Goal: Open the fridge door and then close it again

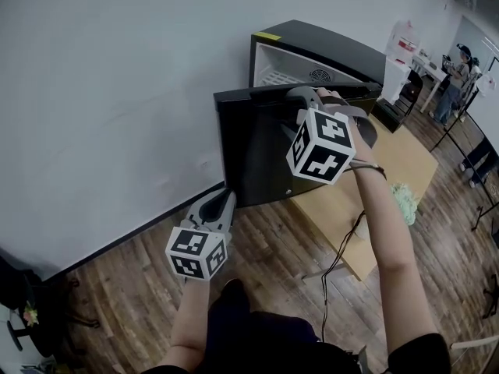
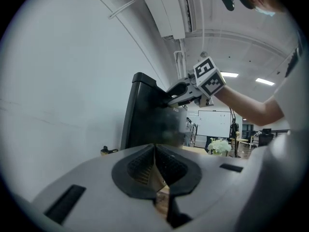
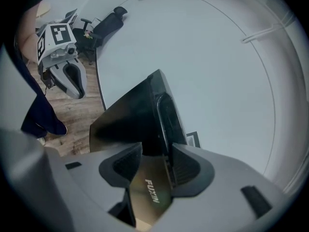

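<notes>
Desk (image 1: pixel 405 162), right, carries the fridge (image 1: pixel 312 41) at its far end; fridge door (image 1: pixel 257 146) stands swung open toward the near left; right tongs (image 1: pixel 308 96) grasp its top edge; left tongs (image 1: pixel 222 205) hang low, clenched and empty. Risk: a shallow grip could slip off mid-swing, leaving the door ajar.

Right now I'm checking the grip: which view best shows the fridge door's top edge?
The right gripper view: the top edge of the fridge door runs between the jaws of the right gripper. The head view shows the open door from above, with that gripper covering part of the edge. The left gripper view shows the door from below, dim.
</notes>
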A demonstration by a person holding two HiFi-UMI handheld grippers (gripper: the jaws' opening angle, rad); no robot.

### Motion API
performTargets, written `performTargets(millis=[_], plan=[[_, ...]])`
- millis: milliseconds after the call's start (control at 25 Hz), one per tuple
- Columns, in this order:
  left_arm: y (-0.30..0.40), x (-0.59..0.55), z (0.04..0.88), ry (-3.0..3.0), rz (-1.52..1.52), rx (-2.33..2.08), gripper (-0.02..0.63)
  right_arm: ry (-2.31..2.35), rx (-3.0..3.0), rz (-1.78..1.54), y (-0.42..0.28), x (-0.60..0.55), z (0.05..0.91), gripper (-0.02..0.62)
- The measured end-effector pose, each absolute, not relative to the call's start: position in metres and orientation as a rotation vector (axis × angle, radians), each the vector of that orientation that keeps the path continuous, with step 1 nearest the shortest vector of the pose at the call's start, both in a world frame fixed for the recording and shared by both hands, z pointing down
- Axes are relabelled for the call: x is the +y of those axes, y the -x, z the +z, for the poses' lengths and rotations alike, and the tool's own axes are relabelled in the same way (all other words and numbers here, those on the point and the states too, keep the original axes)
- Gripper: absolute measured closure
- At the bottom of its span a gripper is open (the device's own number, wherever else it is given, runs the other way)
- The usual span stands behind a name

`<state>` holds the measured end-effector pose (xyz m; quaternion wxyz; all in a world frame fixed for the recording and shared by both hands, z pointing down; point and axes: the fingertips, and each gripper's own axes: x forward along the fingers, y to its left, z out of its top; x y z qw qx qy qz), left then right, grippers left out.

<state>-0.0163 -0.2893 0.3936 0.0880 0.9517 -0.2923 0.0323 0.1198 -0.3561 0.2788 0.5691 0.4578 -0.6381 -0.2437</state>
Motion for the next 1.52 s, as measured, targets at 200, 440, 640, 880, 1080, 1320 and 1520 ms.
performTargets(millis=[200, 440, 640, 880, 1080, 1320, 1520], plan=[[0.017, -0.27, 0.391, -2.833, 0.104, -0.873, 0.595, -1.086, -1.483, -0.597, -0.119, -0.335, 0.276, 0.425], [0.019, -0.244, 0.395, -2.834, 0.119, -0.877, 0.595, -1.102, -1.422, -0.668, -0.118, -0.307, 0.274, 0.425], [0.02, -0.221, 0.401, -2.831, 0.13, -0.883, 0.595, -1.078, -1.437, -0.677, -0.119, -0.28, 0.276, 0.423], [0.015, -0.195, 0.41, -2.82, 0.138, -0.881, 0.595, -1.033, -1.459, -0.703, -0.126, -0.246, 0.278, 0.422], [0.012, -0.182, 0.414, -2.807, 0.133, -0.873, 0.595, -1.002, -1.463, -0.716, -0.133, -0.222, 0.278, 0.422], [-0.002, -0.167, 0.412, -2.822, 0.119, -0.83, 0.595, -0.964, -1.457, -0.731, -0.148, -0.191, 0.278, 0.422], [-0.012, -0.156, 0.409, -2.839, 0.104, -0.795, 0.595, -0.934, -1.463, -0.753, -0.159, -0.168, 0.278, 0.422]])
